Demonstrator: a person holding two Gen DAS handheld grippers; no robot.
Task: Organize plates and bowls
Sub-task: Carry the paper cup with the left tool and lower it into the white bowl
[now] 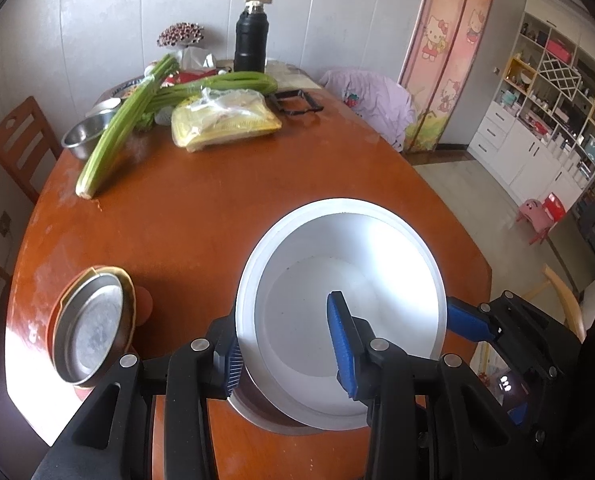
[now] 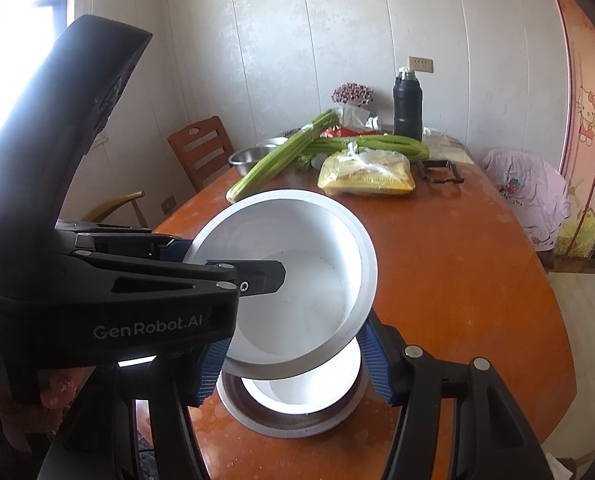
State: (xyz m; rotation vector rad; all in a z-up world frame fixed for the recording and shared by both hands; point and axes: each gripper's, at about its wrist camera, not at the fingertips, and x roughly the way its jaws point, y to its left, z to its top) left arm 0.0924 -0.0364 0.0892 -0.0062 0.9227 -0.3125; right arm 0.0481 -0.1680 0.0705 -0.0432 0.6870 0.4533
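A white bowl is tilted above another white bowl that sits on the brown table. My left gripper is shut on the tilted bowl's near rim, one blue pad inside it and one outside. The same tilted bowl shows in the right wrist view, with the left gripper's body clamped on its left rim. My right gripper is open, its blue pads either side of the lower bowl and just under the tilted one. A small metal dish leans on the table at left.
At the far end of the table lie celery stalks, a yellow packet in plastic, steel bowls, a black flask and a black frame. Wooden chairs stand at left. A pink cloth hangs on a chair at right.
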